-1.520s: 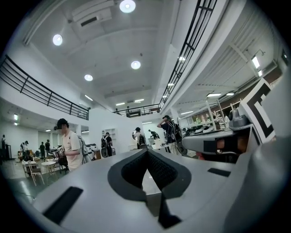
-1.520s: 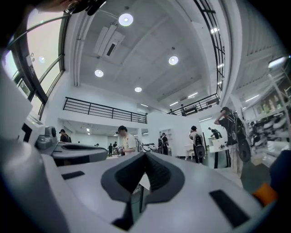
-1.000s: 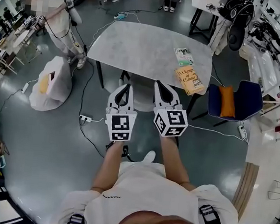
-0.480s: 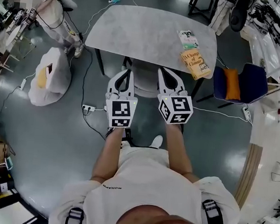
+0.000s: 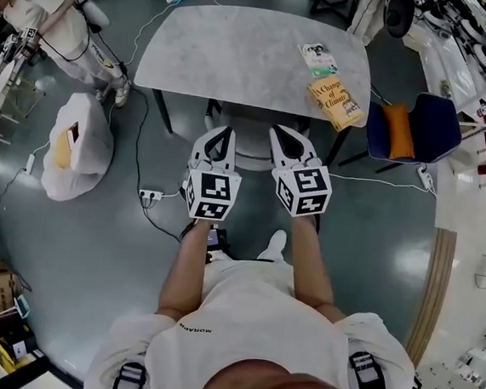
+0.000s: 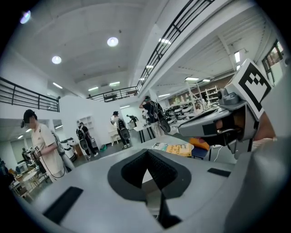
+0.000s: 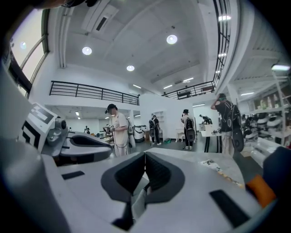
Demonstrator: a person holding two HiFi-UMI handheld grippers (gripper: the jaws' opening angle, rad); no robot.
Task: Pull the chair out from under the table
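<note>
A grey-topped table (image 5: pixel 248 53) stands ahead of me. The white chair (image 5: pixel 251 150) is tucked under its near edge, and only its back part shows. My left gripper (image 5: pixel 218 133) is shut and empty, with its tips just left of the chair's back and short of the table edge. Just right of the chair's back, my right gripper (image 5: pixel 282 134) is also shut and empty. In the left gripper view the closed jaws (image 6: pixel 146 154) point level across the tabletop. The right gripper view shows its closed jaws (image 7: pixel 144 157) doing the same. I cannot tell whether either gripper touches the chair.
A yellow book (image 5: pixel 335 104) and a green-white booklet (image 5: pixel 320 58) lie on the table's right end. At the right stands a blue chair with an orange cushion (image 5: pixel 420 129). A white bag (image 5: pixel 73 143) and a power strip (image 5: pixel 149 196) sit on the floor at the left. A person (image 5: pixel 47 8) stands at the far left.
Both grippers have moved forward and lower toward the chair at the table's near edge. Both stayed shut throughout.
</note>
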